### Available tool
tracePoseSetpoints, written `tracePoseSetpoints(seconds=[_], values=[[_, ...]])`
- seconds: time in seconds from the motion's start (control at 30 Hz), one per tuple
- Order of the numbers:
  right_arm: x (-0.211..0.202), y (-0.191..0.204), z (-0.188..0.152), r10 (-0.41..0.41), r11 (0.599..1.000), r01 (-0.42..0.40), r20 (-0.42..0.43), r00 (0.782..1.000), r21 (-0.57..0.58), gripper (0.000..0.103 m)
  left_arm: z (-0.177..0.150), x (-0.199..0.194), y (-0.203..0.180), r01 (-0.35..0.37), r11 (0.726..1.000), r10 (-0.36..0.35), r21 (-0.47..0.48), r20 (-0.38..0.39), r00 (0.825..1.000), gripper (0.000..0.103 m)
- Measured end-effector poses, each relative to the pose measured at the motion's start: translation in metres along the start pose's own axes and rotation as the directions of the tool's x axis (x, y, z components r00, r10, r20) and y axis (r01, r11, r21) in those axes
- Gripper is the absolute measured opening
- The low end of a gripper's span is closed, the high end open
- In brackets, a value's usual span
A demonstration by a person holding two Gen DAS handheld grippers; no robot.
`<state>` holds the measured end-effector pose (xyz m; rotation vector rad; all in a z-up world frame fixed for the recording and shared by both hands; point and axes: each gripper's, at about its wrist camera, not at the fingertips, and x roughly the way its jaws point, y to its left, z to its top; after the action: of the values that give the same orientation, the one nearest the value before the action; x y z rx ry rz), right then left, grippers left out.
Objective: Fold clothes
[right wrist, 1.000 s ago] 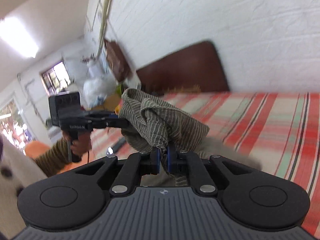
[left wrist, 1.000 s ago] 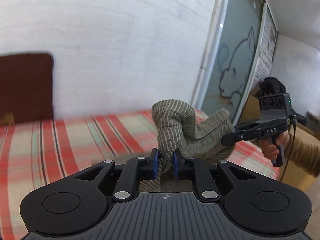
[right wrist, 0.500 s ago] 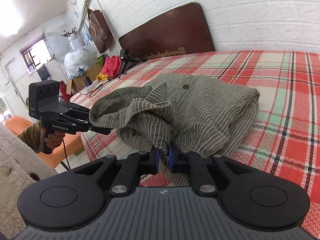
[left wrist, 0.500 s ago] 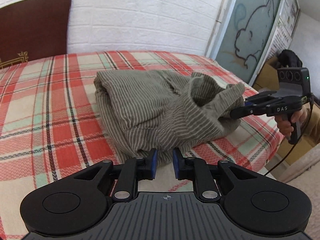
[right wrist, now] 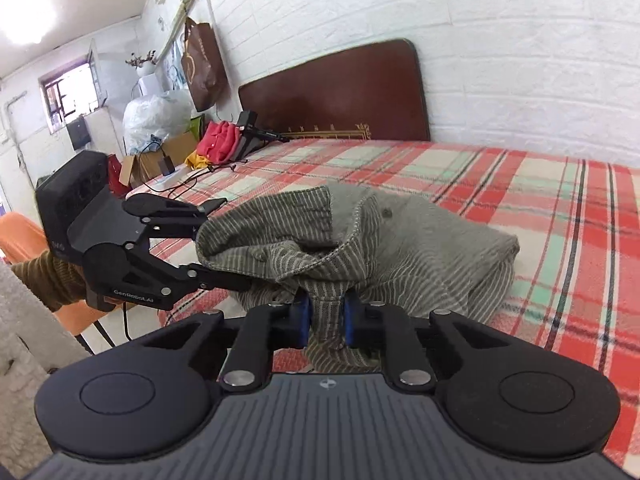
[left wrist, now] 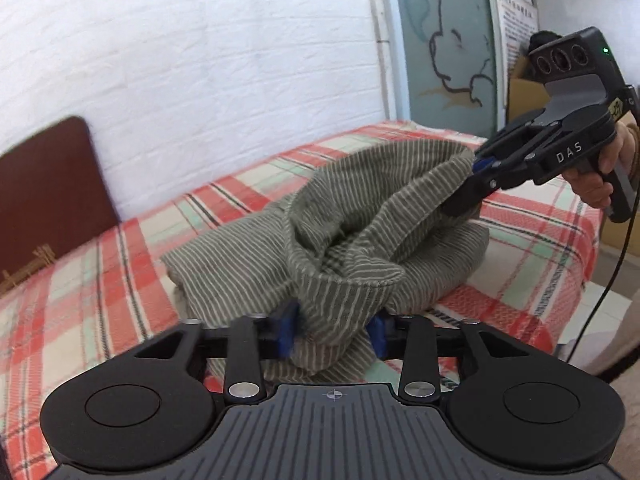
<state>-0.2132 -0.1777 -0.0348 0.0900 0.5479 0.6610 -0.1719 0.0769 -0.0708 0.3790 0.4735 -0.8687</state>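
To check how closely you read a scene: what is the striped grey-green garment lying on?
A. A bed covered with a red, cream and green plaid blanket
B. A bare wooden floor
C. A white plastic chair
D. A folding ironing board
A: the striped garment is heaped on the plaid blanket that covers the bed, with the dark brown headboard against the white brick wall behind it.

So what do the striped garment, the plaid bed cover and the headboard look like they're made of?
Striped garment: soft woven cloth, probably cotton, matte; it creases and has stitched hems and a button.
Plaid bed cover: thick, slightly fuzzy woven blanket, wool or acrylic by its look.
Headboard: dark brown, smooth with a faint sheen, lacquered wood or leatherette; I can't tell which.
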Motion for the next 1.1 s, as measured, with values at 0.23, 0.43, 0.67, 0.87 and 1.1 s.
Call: tracePoseSetpoints(seconds=[0.23, 0.43, 0.67, 0.87, 1.1], values=[[-0.010, 0.025, -0.007, 0.006, 0.993, -0.013, -0.057, 0.998, -0.117, 0.018, -0.011, -0.040, 0.002, 0.052, 0.997, -0.051, -0.054, 0.016, 0.999, 0.013], [0.014, 0.013, -0.039, -0.033, 0.998, 0.025, -0.165, 0.986, -0.049, 0.026, -0.042, -0.007, -0.002, 0.032, 0.994, -0.042, -0.107, -0.097, 0.994, 0.042], [-0.012, 0.007, -0.046, -0.045, 0.999, 0.049, -0.189, 0.981, 0.014, 0.052, -0.061, -0.030, 0.005, 0.072, 0.986, -0.103, -0.152, -0.209, 0.972, 0.073], [-0.044, -0.016, -0.051, -0.061, 0.972, 0.075, -0.069, 0.996, 0.222, 0.052, -0.070, -0.053, 0.048, 0.007, 0.911, -0.059, -0.412, -0.112, 0.992, 0.075], [-0.014, -0.043, -0.037, -0.098, 0.909, 0.060, 0.072, 0.993, 0.413, 0.053, -0.063, -0.007, 0.094, 0.088, 0.729, -0.072, -0.679, 0.052, 0.996, 0.079]])
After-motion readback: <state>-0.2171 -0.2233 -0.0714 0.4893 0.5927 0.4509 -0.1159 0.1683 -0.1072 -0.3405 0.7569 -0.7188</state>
